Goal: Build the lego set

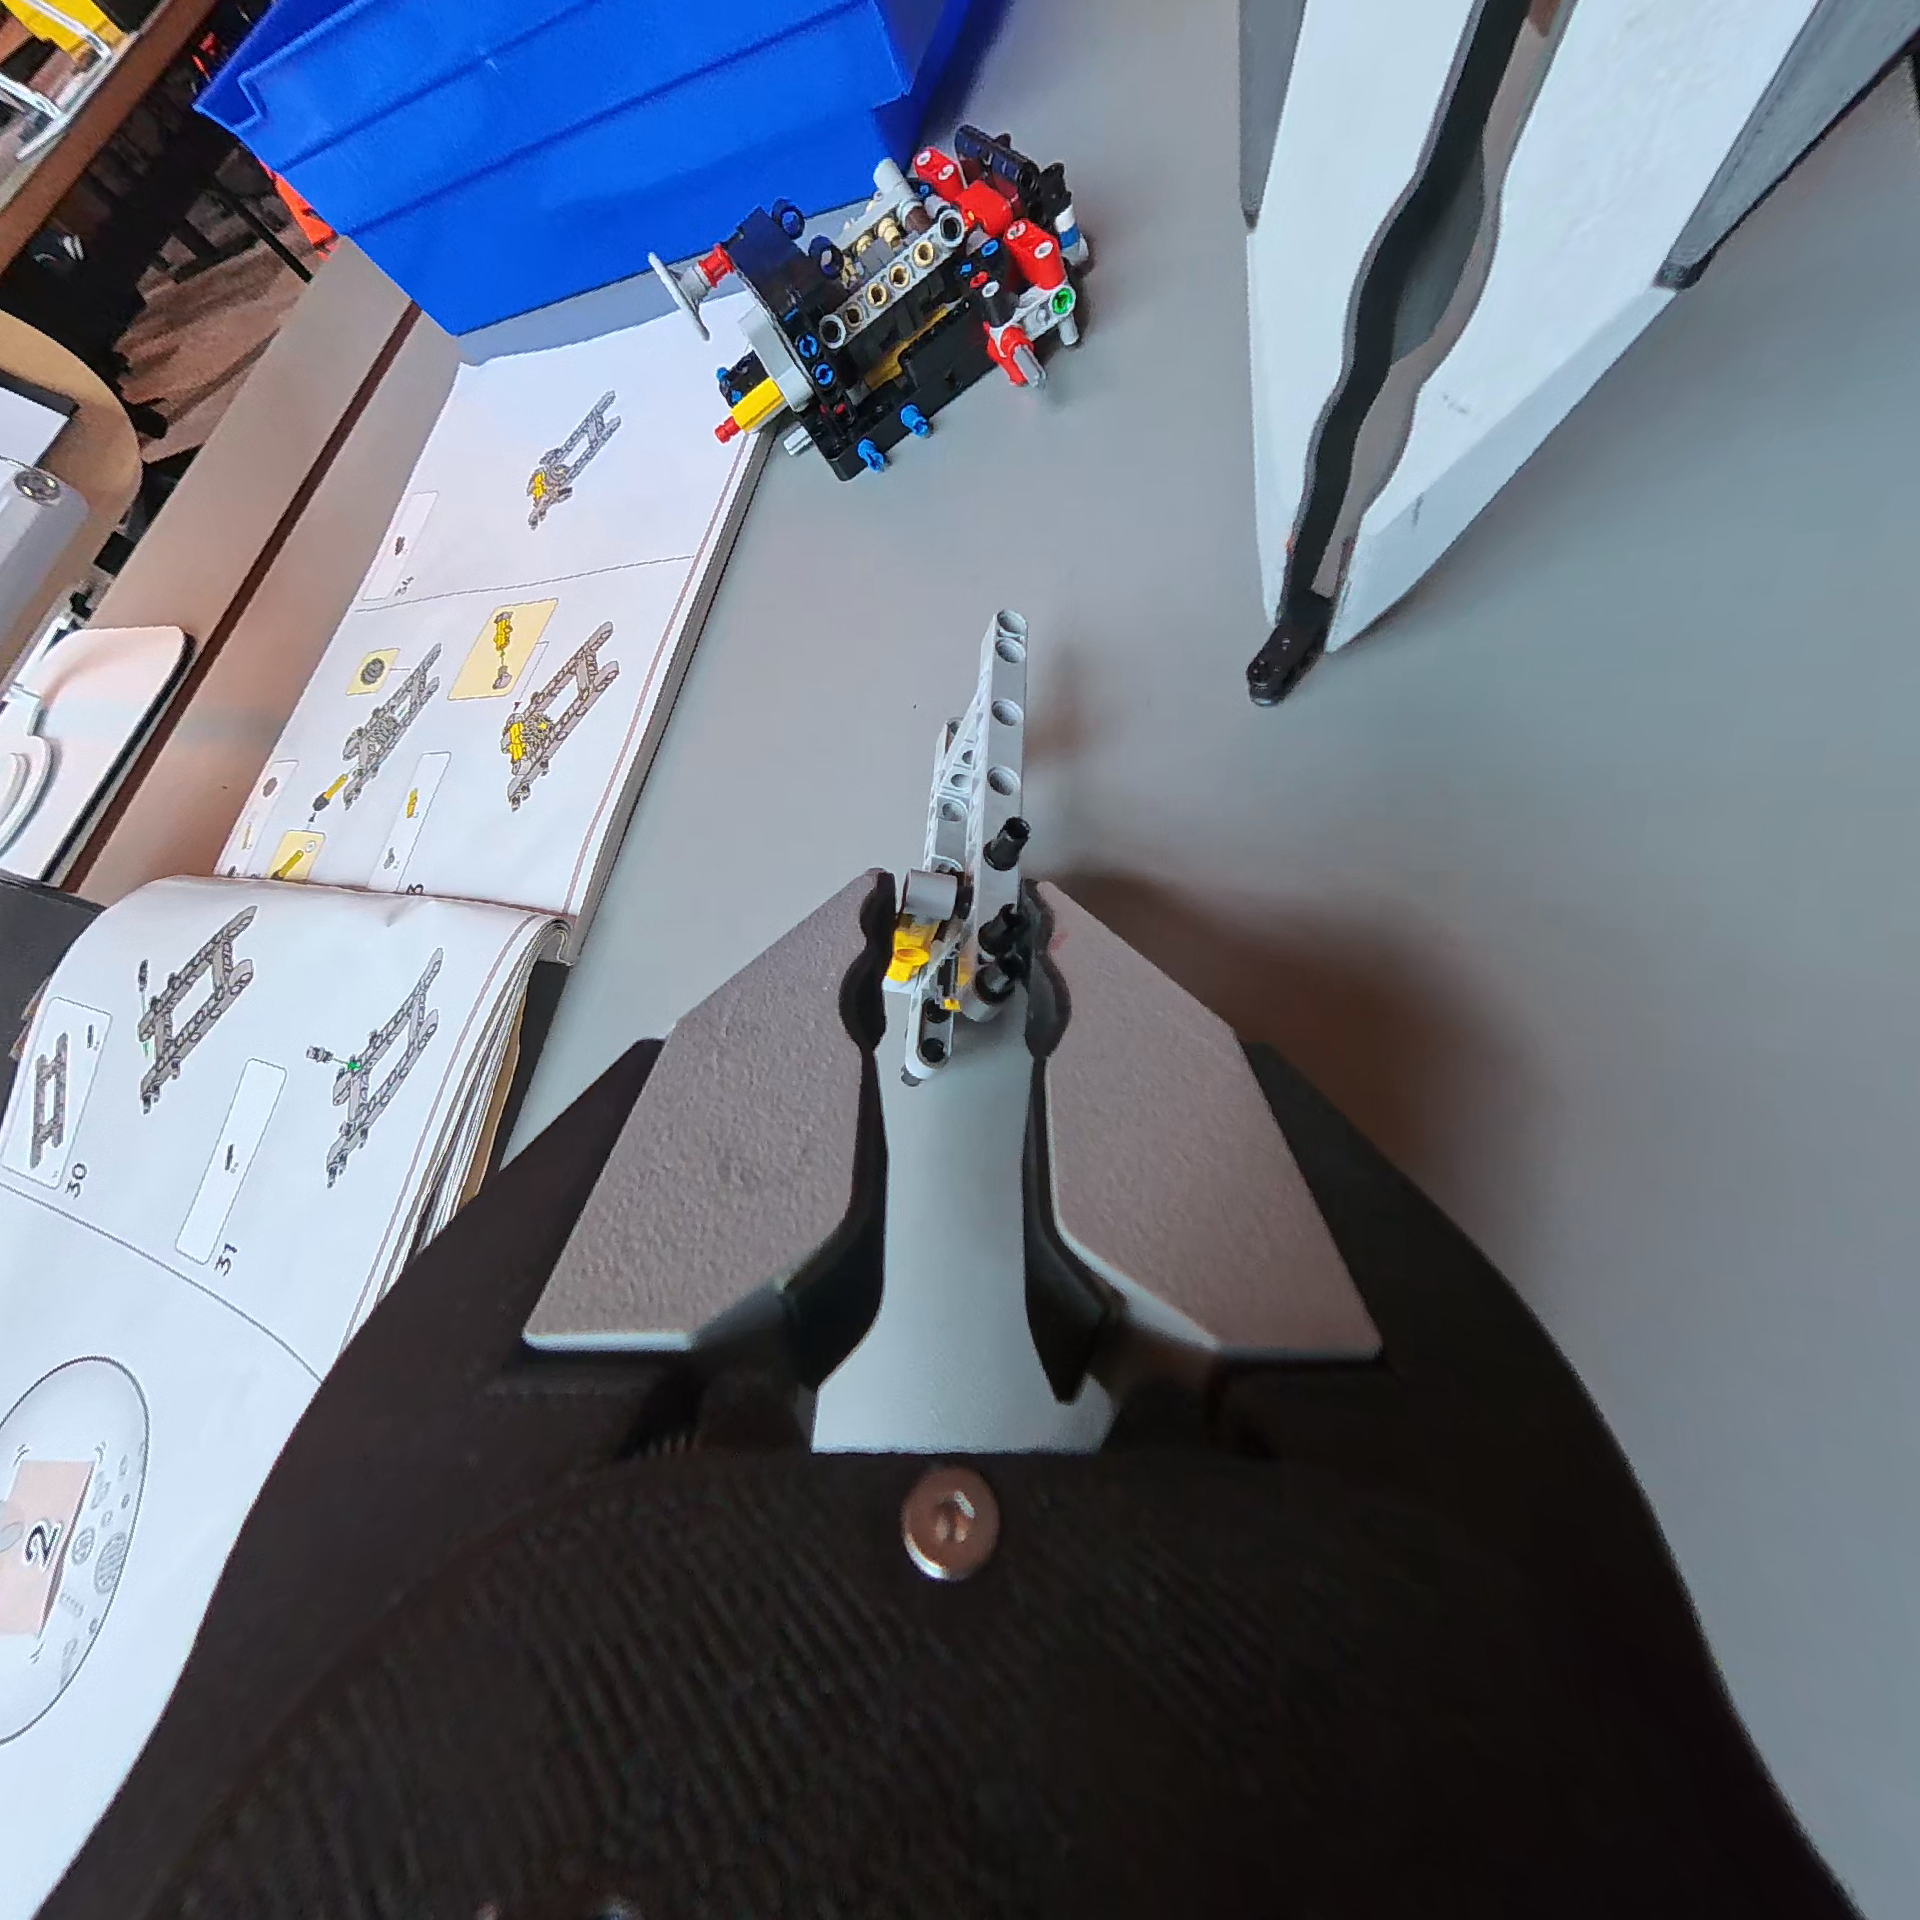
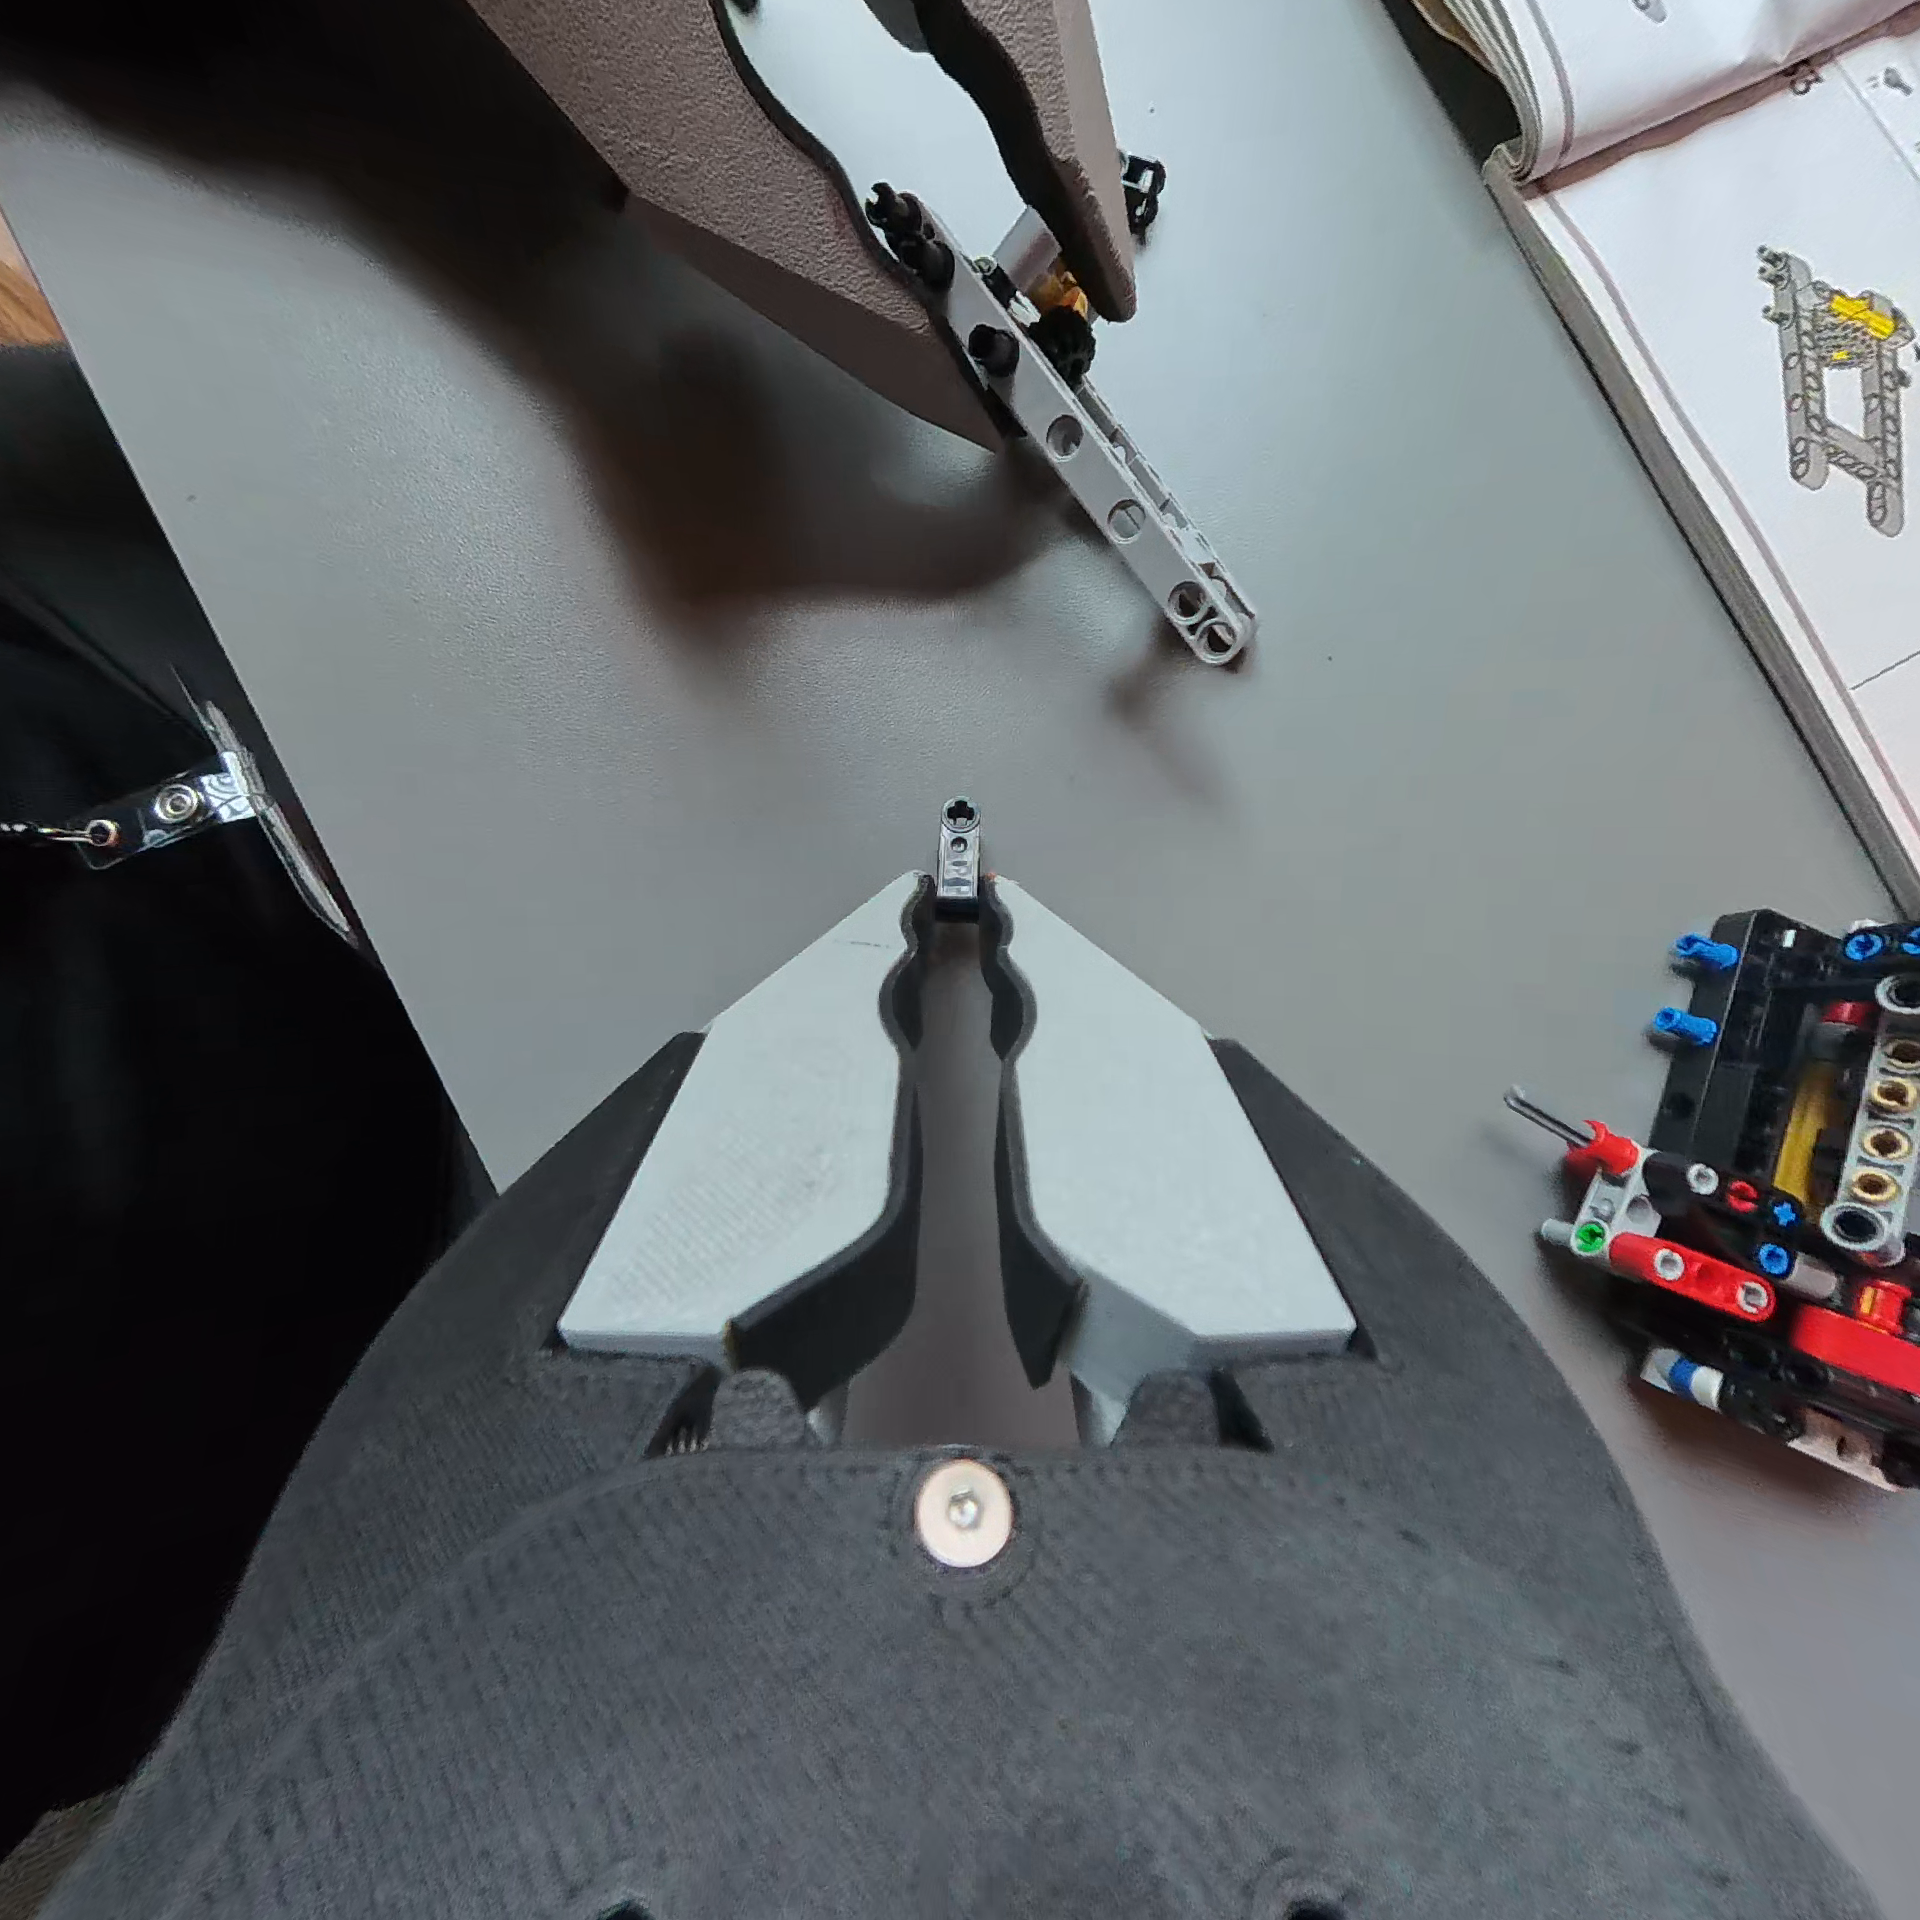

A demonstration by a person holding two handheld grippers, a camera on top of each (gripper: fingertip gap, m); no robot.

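Note:
My left gripper is shut on a light grey beam frame with black pins and a yellow part, its far end resting on the grey table. The frame also shows in the right wrist view, held by the left gripper. My right gripper is shut on a small black connector piece, held just above the table. In the left wrist view the right gripper stands at the upper right with the black piece at its tip. A larger black, red and blue assembly sits farther back, and at the right in the right wrist view.
An open instruction booklet lies left of the frame, also at the upper right of the right wrist view. A blue bin stands behind it. A person's dark clothing and a badge clip are at the table's left edge. The gap from one gripper's tips to the other's is roughly 9 centimeters.

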